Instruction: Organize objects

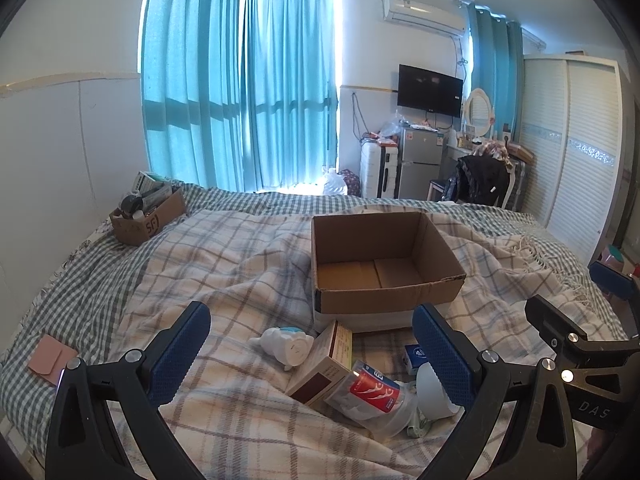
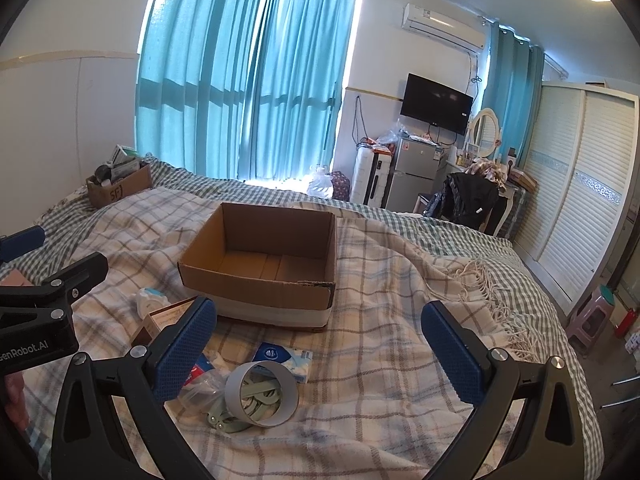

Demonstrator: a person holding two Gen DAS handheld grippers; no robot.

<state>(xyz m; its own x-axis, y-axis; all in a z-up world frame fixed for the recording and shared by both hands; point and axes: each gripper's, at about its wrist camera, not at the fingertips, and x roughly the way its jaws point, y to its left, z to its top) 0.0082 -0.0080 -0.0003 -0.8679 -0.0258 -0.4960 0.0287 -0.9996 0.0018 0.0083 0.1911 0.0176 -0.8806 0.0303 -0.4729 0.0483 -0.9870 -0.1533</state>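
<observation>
Cardboard box (image 1: 384, 264) sits open-topped on the plaid blanket (image 1: 224, 264), brown inside, white band along its near base. Just in front of it, a loose pile: white figurine (image 1: 286, 346), brown carton (image 1: 324, 364), clear plastic bag with red label (image 1: 372, 396), blue tissue pack (image 2: 286, 356), grey tape ring (image 2: 262, 394). Left tongs (image 1: 312, 352) and right tongs (image 2: 320, 352) both spread apart, holding nothing.

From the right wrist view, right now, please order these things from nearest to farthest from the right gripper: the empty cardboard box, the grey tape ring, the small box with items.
1. grey tape ring: just ahead of the right gripper, lower left.
2. empty cardboard box: mid-bed, ahead.
3. small box with items: far left, near the curtain.
</observation>
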